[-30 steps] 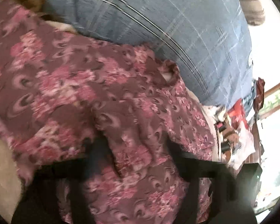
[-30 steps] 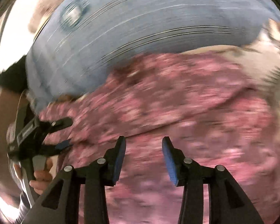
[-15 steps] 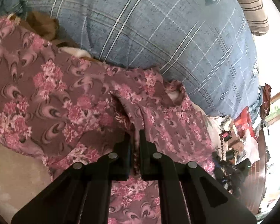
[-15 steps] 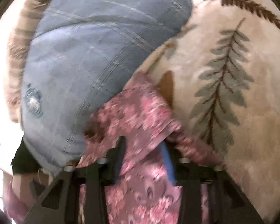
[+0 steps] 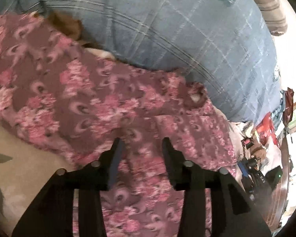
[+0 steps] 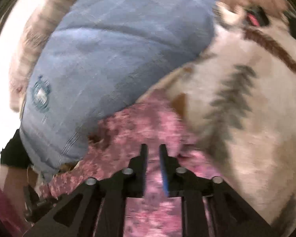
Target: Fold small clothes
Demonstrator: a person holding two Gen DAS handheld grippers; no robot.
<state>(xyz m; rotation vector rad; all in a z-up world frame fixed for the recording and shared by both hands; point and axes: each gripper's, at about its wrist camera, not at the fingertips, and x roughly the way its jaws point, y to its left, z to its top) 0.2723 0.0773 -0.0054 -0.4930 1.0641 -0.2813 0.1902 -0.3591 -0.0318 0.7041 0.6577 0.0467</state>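
Observation:
A small maroon garment with pink flowers (image 5: 92,98) lies spread on a beige blanket, its far edge against a big blue plaid cushion. My left gripper (image 5: 142,144) is open just above the cloth, with nothing between the fingers. In the right wrist view the same garment (image 6: 140,126) lies under and ahead of my right gripper (image 6: 153,154). Its fingers stand close together with a narrow gap, and pink cloth shows in the gap. The view is blurred, so I cannot tell whether they pinch the cloth.
The blue plaid cushion (image 5: 177,39) fills the far side in both views (image 6: 118,59). The beige blanket with a fern print (image 6: 246,118) stretches to the right. Clutter, my other gripper and a wooden edge (image 5: 266,158) sit at the right of the left view.
My left gripper was shut on a fold of the garment half a second ago and has opened and let it go. My right gripper's fingers have drawn closer together over the garment's edge.

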